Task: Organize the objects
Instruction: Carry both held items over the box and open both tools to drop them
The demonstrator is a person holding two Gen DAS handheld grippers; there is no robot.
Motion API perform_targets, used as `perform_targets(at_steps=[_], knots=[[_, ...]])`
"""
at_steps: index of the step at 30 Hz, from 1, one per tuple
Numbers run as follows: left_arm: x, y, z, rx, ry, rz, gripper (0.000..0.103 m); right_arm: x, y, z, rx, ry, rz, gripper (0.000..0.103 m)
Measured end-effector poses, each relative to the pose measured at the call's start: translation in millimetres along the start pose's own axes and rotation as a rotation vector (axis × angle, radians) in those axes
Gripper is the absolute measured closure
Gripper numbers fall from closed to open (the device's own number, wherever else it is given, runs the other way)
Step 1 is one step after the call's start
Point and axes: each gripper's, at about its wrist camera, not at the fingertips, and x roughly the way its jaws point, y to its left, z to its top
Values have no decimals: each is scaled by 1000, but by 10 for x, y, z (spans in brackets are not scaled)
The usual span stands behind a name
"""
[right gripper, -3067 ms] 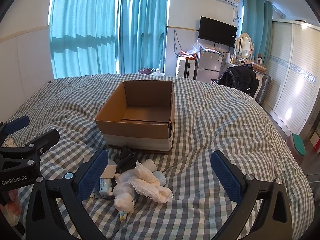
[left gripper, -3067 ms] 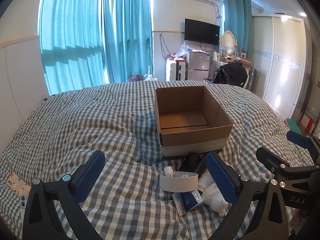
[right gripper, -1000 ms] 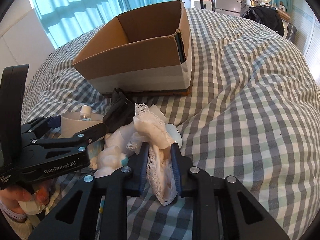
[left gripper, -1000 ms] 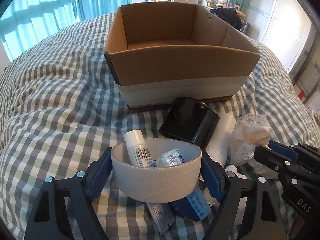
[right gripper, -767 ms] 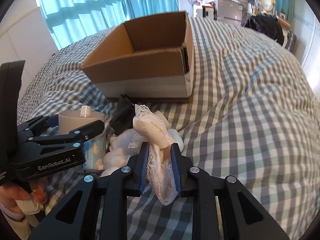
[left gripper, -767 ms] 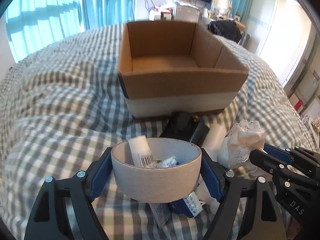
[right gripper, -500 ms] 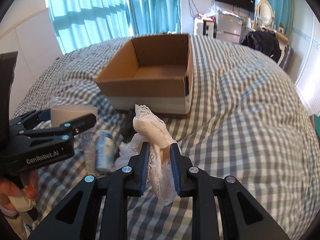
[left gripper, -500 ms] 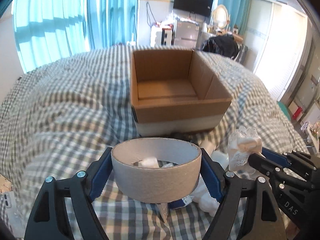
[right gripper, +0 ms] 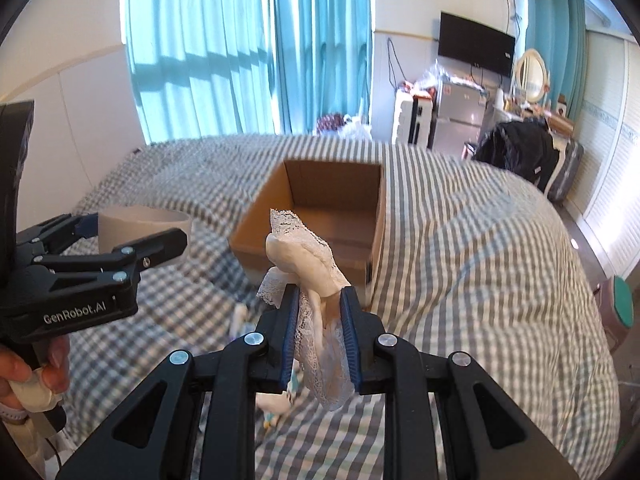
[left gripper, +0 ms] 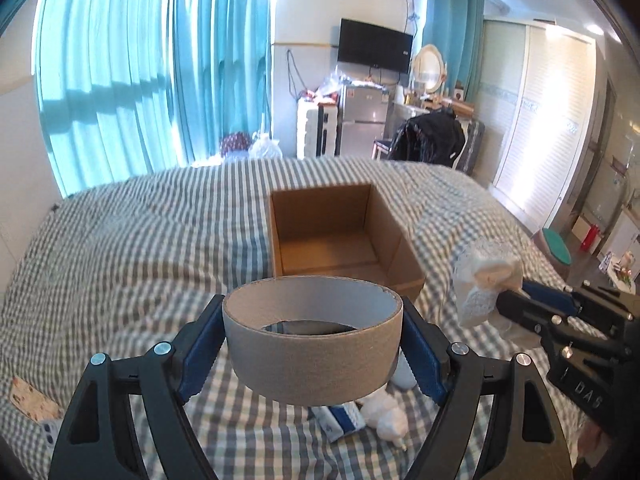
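Note:
My left gripper [left gripper: 313,340] is shut on a wide grey tape roll [left gripper: 312,342] and holds it in the air in front of the open cardboard box [left gripper: 340,236]. The roll also shows in the right wrist view [right gripper: 140,226]. My right gripper [right gripper: 319,312] is shut on a white lace cloth [right gripper: 310,268], held up before the box [right gripper: 320,208]. The cloth also shows at the right of the left wrist view [left gripper: 486,280]. Below the roll lie a blue-white packet [left gripper: 340,420], a white bottle [left gripper: 402,374] and a small white toy [left gripper: 386,412] on the checked bed [left gripper: 120,260].
A patterned phone case [left gripper: 30,398] lies at the bed's left edge. Teal curtains [left gripper: 140,80], a fridge [left gripper: 362,120], a chair with a black jacket [left gripper: 430,140] and a white wardrobe [left gripper: 552,120] stand beyond the bed.
Both grippers closed on their items and lifted them off the bed. The tape roll and the lace cloth now hang higher, with the box farther below and ahead.

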Motion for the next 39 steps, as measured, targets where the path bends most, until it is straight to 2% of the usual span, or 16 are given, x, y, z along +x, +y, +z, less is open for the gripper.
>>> perform_targets(at_steps=[4, 10, 14, 18, 20, 23, 29, 35, 39], knots=[[-13, 27, 272, -12, -19, -18, 20, -72, -17, 333, -20, -38, 9, 82], [161, 71, 789, 2, -59, 14, 20, 56, -75, 909, -30, -71, 38, 82], [439, 109, 1126, 17, -72, 29, 20, 384, -185, 1297, -4, -69, 45, 82], [883, 218, 1299, -25, -24, 3, 20, 862, -254, 1520, 1, -18, 50, 84], [1168, 259, 1343, -33, 17, -23, 20, 1119, -308, 1554, 6, 2, 45, 85], [1566, 246, 1304, -5, 57, -16, 20, 1518, -396, 1580, 26, 37, 48, 85], [2216, 100, 1059, 47, 122, -42, 20, 2297, -555, 1429, 51, 122, 50, 85], [2678, -18, 810, 103, 170, -36, 20, 2741, -684, 1201, 58, 178, 46, 85], [2796, -11, 770, 94, 179, -60, 18, 2850, -736, 1100, 67, 193, 61, 85]])
